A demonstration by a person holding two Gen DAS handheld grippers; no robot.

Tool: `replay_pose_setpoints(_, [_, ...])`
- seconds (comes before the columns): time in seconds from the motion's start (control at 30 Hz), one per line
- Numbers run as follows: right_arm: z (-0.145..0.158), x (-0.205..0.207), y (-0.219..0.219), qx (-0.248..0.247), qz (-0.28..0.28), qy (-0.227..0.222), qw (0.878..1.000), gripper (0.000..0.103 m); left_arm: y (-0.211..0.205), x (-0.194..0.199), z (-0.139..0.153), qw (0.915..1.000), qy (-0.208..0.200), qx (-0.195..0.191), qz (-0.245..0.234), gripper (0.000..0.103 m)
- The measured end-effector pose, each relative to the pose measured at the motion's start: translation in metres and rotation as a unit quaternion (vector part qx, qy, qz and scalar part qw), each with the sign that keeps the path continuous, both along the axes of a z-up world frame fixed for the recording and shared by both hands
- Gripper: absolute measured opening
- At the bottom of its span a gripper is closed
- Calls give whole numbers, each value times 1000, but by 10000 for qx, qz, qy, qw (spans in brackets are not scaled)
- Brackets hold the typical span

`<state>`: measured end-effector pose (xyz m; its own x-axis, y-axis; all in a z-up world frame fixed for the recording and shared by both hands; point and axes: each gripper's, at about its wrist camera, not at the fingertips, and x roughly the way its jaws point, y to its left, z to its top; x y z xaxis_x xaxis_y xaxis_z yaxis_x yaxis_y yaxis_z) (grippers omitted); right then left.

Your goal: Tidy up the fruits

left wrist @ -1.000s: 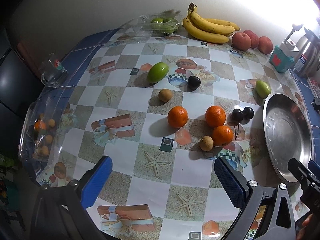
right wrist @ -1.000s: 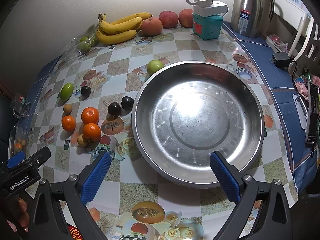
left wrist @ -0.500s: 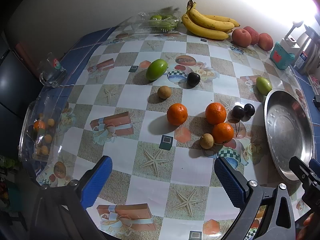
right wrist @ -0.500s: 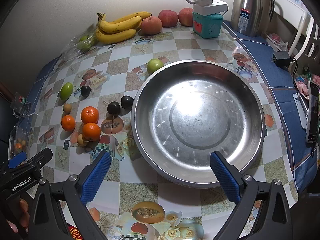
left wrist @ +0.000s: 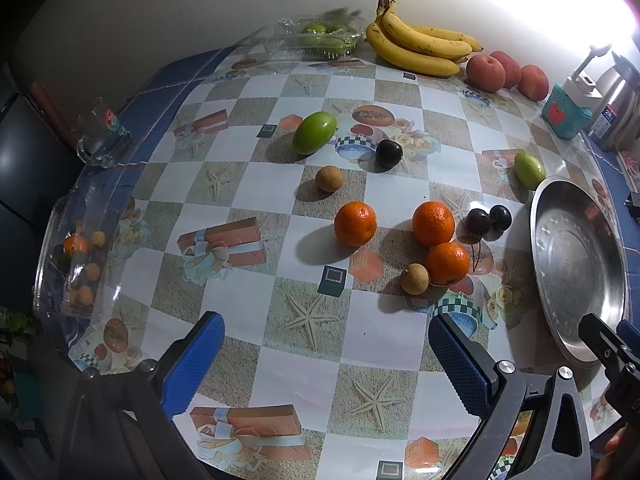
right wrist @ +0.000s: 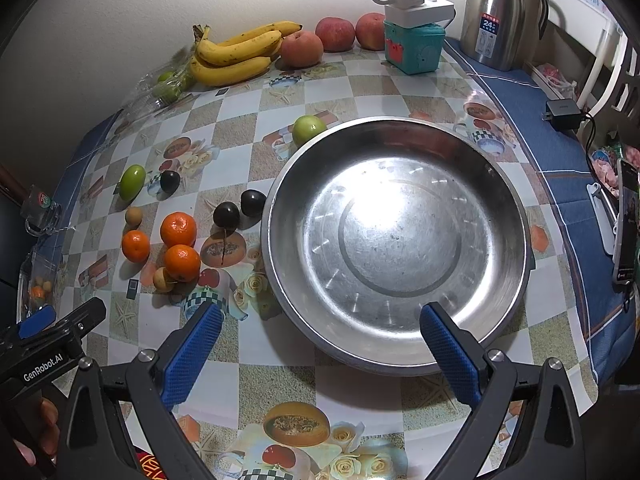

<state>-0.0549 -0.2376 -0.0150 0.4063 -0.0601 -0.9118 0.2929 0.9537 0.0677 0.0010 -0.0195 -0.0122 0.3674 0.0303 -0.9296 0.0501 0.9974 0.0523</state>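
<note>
oranges [left wrist: 434, 223] 3 | peaches [right wrist: 301, 49] 3 | dark plums [left wrist: 489, 220] 3 | longans [left wrist: 329, 178] 2 | green fruits [left wrist: 314, 132] 2

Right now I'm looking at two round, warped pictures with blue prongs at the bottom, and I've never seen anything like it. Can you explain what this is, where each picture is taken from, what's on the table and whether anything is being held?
A person holds a two-finger gripper in each hand; each carries a fisheye camera looking out along its blue fingers. One picture comes from the left gripper, the other from the right gripper. Both are open and hold nothing.

On the patterned tablecloth lie three oranges, two green fruits, three dark plums and two small brown fruits. At the back by the wall are bananas, three peaches, a clear bag of green fruit, a teal box and a steel flask. A big steel bowl stands empty in front of the right gripper, probably where the fruit will go.
</note>
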Motion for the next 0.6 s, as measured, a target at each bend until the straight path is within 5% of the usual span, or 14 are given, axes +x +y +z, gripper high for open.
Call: replay_pose_setpoints(0.6, [-1, 0, -1, 24, -9, 16, 10000, 99, 0, 0, -1, 10000, 38, -50, 17, 103])
